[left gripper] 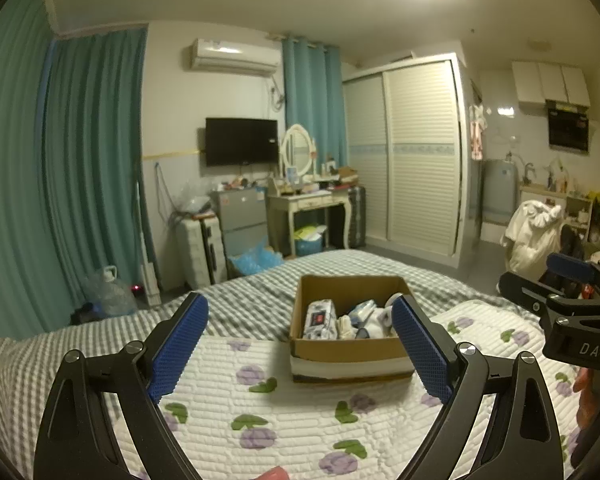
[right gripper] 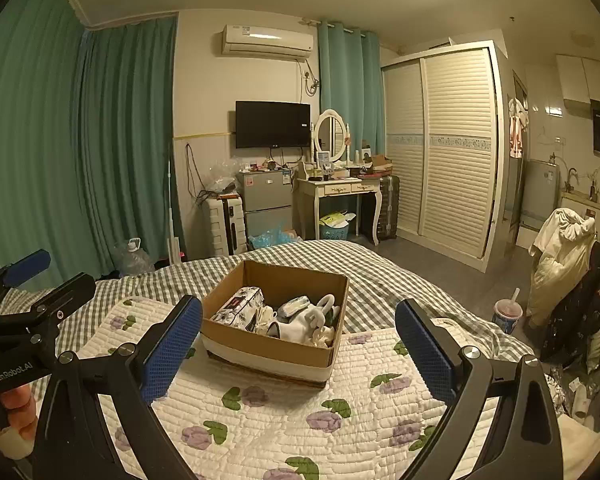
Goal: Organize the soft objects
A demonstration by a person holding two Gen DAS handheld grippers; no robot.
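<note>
A brown cardboard box (left gripper: 350, 350) (right gripper: 274, 350) sits on a white quilted mat with purple flowers (left gripper: 300, 412) (right gripper: 292, 412) on the bed. It holds several soft items: a patterned tissue pack (left gripper: 320, 319) (right gripper: 238, 307), white socks and cloths (right gripper: 306, 322). My left gripper (left gripper: 300, 344) is open and empty, held above the mat just short of the box. My right gripper (right gripper: 298, 350) is open and empty, with the box between and beyond its fingers. Each gripper shows at the edge of the other's view (left gripper: 560, 300) (right gripper: 24, 300).
The bed has a grey checked sheet (left gripper: 260, 292) (right gripper: 380, 276). Beyond the bed's foot stand a small fridge (right gripper: 266, 200), a suitcase (right gripper: 224, 226), a dressing table (right gripper: 340, 196) and a wardrobe (right gripper: 448, 148). A drink cup (right gripper: 508, 314) and a clothes-laden chair (right gripper: 568, 268) are at the right.
</note>
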